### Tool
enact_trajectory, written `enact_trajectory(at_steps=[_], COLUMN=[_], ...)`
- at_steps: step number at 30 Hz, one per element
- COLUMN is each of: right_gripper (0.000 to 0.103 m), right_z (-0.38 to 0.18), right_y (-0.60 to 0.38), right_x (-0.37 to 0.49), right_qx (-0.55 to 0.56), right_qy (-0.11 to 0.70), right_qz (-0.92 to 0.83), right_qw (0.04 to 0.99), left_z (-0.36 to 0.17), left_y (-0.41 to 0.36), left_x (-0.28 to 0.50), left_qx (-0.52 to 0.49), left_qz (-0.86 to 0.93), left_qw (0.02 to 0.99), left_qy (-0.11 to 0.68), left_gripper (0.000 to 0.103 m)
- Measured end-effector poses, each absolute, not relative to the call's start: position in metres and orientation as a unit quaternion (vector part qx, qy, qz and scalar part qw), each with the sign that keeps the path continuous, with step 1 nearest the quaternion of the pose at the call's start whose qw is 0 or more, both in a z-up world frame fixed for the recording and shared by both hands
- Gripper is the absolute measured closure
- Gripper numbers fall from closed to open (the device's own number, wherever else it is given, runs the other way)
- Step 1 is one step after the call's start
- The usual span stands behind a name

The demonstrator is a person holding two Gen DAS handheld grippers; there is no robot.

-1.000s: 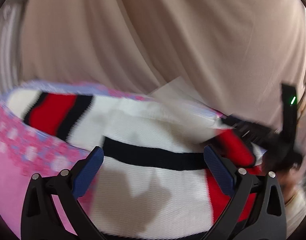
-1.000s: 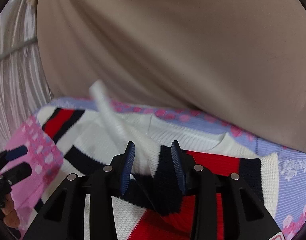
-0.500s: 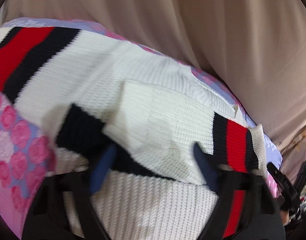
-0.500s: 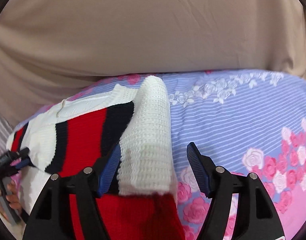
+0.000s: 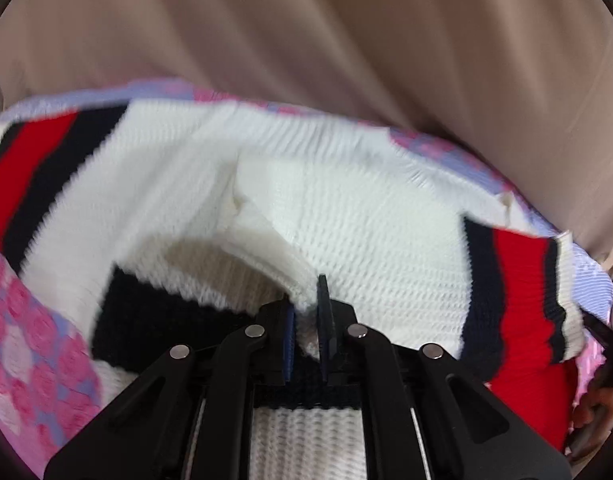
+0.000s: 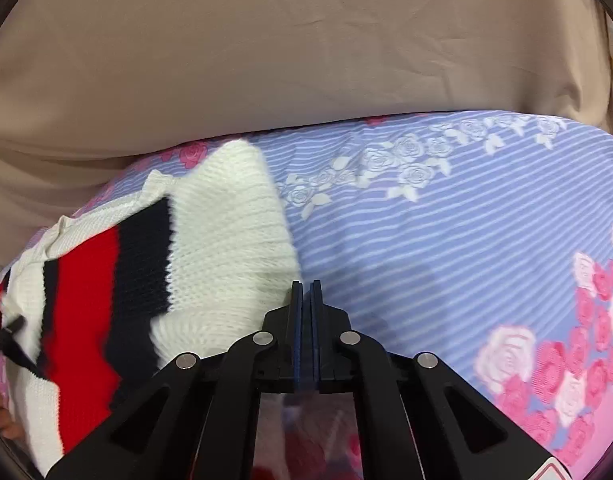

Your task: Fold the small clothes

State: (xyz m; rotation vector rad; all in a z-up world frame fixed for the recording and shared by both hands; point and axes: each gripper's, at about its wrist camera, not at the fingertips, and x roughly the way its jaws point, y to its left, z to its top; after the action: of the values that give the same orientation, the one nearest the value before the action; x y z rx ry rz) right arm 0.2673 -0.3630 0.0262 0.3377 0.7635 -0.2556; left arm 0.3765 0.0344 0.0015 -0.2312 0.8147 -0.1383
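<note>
A small white knit sweater (image 5: 370, 216) with red and black stripes lies on a floral bedsheet (image 6: 446, 220). My left gripper (image 5: 306, 312) is shut on a white fold of the sweater near its middle and lifts it slightly. The sweater's striped sleeve (image 6: 210, 248) lies folded over at the left of the right wrist view. My right gripper (image 6: 305, 292) is shut with nothing between its pads, just right of the sleeve's white cuff, above the sheet.
A beige curtain (image 6: 286, 48) hangs behind the bed's far edge. The sheet is lilac with stripes and pink roses (image 6: 554, 360) at the right. The other gripper's black tip (image 6: 6, 340) and a hand show at the left edge.
My left gripper closed from open onto a white fold of the sweater. My right gripper let the sleeve go, then shut empty beside the cuff.
</note>
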Motion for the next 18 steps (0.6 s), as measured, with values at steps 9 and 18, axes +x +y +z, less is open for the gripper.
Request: enact_trajectory(at_steps=[9, 18], right_gripper=[0.098, 0.082], right_z=[-0.009, -0.013], right_y=[-0.306, -0.277], right_x=[0.258, 0.264], right_qx=[0.086, 0.041], right_qy=[0.423, 0.415], right_qz=[-0.038, -0.08], right_qw=[0.901, 0.905], left_z=[0.005, -0.003], left_y=[0.028, 0.041], left_x=[0.368, 0.364], left_qx=[-0.096, -0.131], left_qz=[-0.06, -0.073], left_qw=[0.916, 0.913], left_qy=[0.386, 0.378], left_gripper=[0.092, 0.087])
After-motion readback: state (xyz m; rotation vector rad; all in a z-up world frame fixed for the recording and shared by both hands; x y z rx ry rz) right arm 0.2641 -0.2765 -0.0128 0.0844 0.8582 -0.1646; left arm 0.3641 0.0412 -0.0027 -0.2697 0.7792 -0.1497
